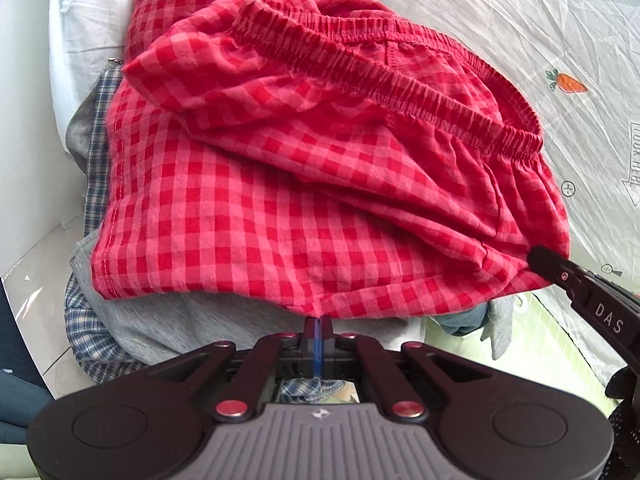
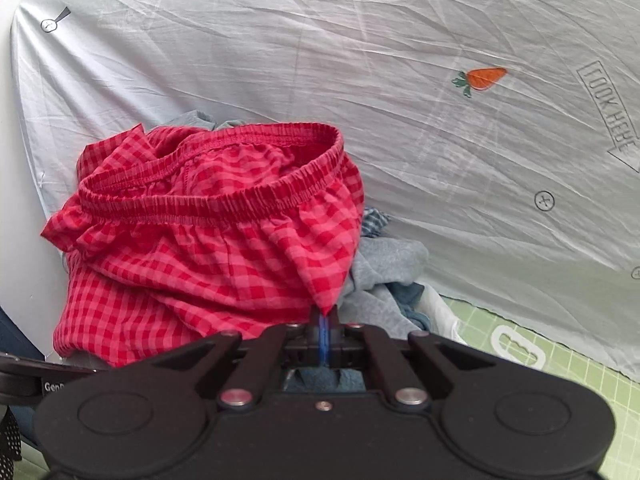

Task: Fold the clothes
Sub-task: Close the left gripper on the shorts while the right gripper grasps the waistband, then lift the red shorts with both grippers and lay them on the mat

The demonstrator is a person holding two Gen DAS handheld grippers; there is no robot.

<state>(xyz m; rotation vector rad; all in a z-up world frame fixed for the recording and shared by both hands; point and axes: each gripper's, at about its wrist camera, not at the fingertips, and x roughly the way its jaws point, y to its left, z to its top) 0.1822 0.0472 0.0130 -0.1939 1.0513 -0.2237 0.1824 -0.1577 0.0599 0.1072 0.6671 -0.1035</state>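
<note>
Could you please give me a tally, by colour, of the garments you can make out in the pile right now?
Red gingham shorts, held by both the left claw and the right claw: 1
Blue plaid garment: 1
Grey garment: 1
Plain blue garment: 1
Total: 4, though hidden layers may hold more.

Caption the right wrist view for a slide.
Right hand-held gripper pinches red checked shorts atop a clothes pile on the white sheet.
</note>
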